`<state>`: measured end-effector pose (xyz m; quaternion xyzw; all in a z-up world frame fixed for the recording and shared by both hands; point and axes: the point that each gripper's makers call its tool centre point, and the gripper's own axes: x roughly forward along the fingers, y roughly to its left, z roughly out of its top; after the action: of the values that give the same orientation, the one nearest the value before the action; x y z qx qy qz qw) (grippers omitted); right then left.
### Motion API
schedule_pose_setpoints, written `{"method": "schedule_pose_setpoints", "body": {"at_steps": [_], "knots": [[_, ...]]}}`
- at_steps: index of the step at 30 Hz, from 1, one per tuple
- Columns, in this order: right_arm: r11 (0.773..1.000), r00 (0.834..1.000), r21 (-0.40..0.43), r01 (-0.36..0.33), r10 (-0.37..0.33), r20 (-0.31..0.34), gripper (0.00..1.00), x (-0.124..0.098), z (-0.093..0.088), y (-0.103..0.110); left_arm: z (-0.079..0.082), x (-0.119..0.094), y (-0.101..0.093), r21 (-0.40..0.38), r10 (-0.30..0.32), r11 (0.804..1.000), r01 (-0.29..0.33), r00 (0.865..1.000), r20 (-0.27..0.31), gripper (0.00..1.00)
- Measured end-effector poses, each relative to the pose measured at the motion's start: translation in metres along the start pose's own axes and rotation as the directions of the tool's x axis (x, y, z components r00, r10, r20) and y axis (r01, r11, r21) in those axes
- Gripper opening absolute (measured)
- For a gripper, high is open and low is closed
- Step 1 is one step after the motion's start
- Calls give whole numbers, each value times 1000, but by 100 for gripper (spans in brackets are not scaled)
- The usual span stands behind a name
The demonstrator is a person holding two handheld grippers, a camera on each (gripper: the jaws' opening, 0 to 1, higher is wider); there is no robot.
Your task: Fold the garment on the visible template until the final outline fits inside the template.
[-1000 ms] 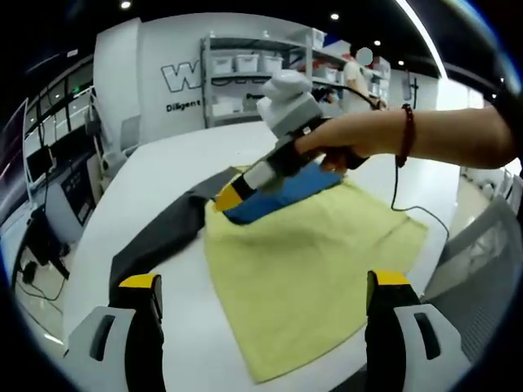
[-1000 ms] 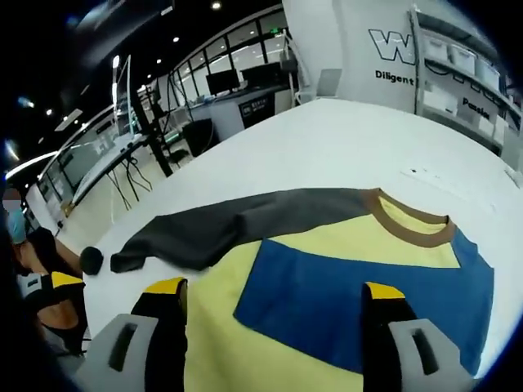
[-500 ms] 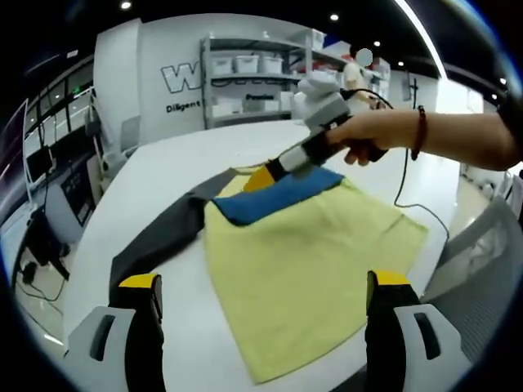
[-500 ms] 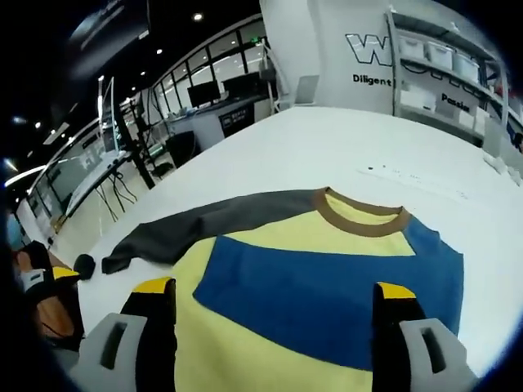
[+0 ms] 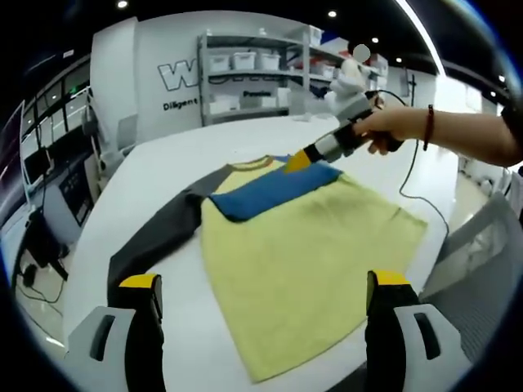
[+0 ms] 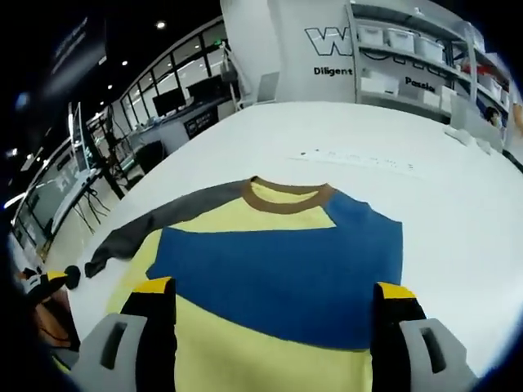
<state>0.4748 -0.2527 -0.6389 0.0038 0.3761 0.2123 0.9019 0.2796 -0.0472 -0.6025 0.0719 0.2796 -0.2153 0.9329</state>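
Left gripper view: a yellow shirt (image 5: pixel 306 261) lies flat on a white bench (image 5: pixel 163 163), with a blue chest panel (image 5: pixel 274 186), a brown collar (image 5: pixel 249 164) and a grey sleeve (image 5: pixel 155 237) stretched out across the bench top. The left gripper (image 5: pixel 261 302) hangs above the near hem, its jaws spread wide with nothing between them. At the far side of the shirt, a hand (image 5: pixel 392 126) holds the right gripper (image 5: pixel 298 161) with its yellow tip over the blue panel, near the collar; whether the tip touches the cloth cannot be told. A black cable (image 5: pixel 413 192) trails over the bench from that hand. Shelves with white bins (image 5: pixel 245 61) stand against the back wall.

Right gripper view: the right gripper's jaws stand wide apart and empty, above the yellow cloth below the blue panel. The collar lies ahead, the grey sleeve running away to one side.
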Motion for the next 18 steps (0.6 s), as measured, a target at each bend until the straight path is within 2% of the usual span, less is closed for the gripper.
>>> {"method": "schedule_pose_setpoints", "body": {"at_steps": [8, 18], "knots": [[998, 999, 53, 46, -45, -8, 94, -13, -9, -29, -1, 0, -2, 3, -10, 1000, 10, 1000, -5, 99], [991, 997, 112, 72, -73, 7, 74, -23, -27, -58, 1, 0, -3, 4, -15, 1000, 15, 1000, 6, 99]]}}
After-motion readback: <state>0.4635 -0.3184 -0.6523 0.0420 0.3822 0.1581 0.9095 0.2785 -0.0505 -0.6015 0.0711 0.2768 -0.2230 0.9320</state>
